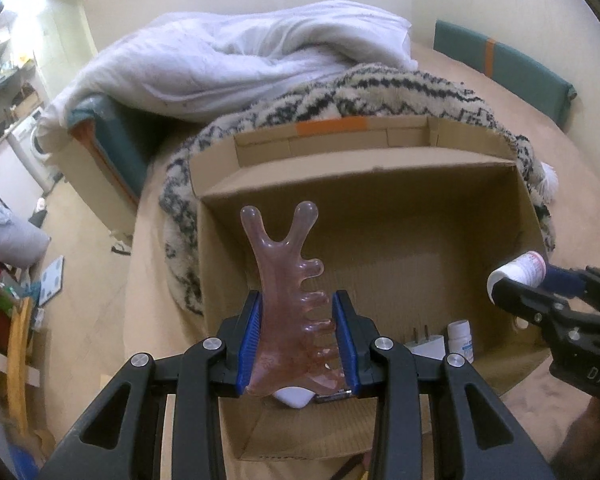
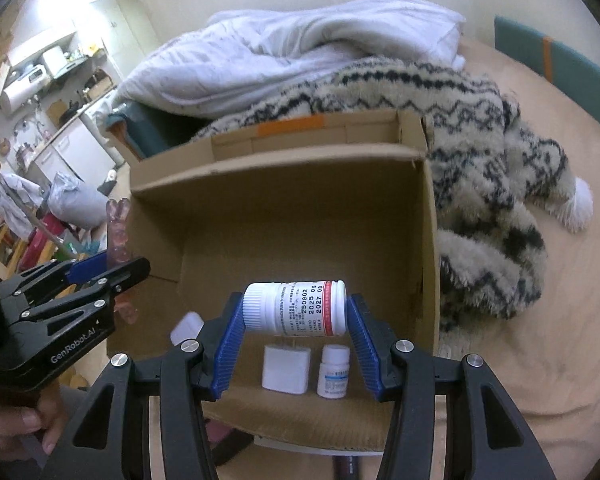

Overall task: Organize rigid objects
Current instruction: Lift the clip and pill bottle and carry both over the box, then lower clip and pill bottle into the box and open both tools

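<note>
Over the box [image 2: 428, 248], open-topped cardboard, light but stiff, both tools hover. Above its left wall the left hand-held gripper [image 1: 298, 340] is clamped on the comb [image 1: 284, 280], a hard, glossy, likely brittle piece best gripped across its flat body. Above the box's near floor the right hand-held gripper [image 2: 296, 320] pinches the bottle [image 2: 296, 307] end to end: light, smooth, prone to roll. Below it stand a charger [image 2: 286, 368] and small bottle [image 2: 334, 372].

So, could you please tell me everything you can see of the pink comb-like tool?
The pink massage comb is translucent, glossy, resin-like, with a forked two-knob top and rounded teeth along one edge. It stands upright, clamped at its lower half between the left gripper's blue pads, held above the open cardboard box.
</note>
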{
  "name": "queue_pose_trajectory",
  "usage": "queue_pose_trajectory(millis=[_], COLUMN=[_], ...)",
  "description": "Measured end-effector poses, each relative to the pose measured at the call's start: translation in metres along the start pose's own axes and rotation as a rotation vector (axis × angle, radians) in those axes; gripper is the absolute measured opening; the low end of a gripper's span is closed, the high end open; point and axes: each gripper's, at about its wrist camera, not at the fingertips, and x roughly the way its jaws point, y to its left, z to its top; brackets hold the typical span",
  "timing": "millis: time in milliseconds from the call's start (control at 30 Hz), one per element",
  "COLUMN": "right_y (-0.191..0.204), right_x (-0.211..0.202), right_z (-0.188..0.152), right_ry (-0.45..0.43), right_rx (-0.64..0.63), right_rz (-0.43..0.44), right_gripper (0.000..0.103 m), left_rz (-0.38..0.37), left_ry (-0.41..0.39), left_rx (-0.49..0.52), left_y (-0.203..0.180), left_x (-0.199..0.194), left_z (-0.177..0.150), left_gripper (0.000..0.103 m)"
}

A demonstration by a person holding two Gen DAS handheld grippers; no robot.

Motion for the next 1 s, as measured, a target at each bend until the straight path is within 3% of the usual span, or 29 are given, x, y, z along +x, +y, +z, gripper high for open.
queue_pose_trajectory(millis=[467, 800, 1000], right_y=[-0.003, -0.001, -0.002], right_x=[0.037, 0.041, 0.040], right_z=[-0.014, -0.015, -0.013], right_ry=[0.176, 0.190, 0.179], right_rx=[0.003, -0.007, 0.001], right_rz=[-0.044, -0.055, -0.038], right_gripper=[0.054, 0.054, 0.054], left_rz=[-0.001, 0.005, 0.022], left_ry=[0.087, 0.115, 0.084], left_rx=[-0.032, -0.016, 0.001], left_y=[0.009, 0.007, 0.005], left_x=[0.027, 0.035, 0.031], left_z=[-0.015, -0.020, -0.019], left_gripper=[0.032, 0.032, 0.032])
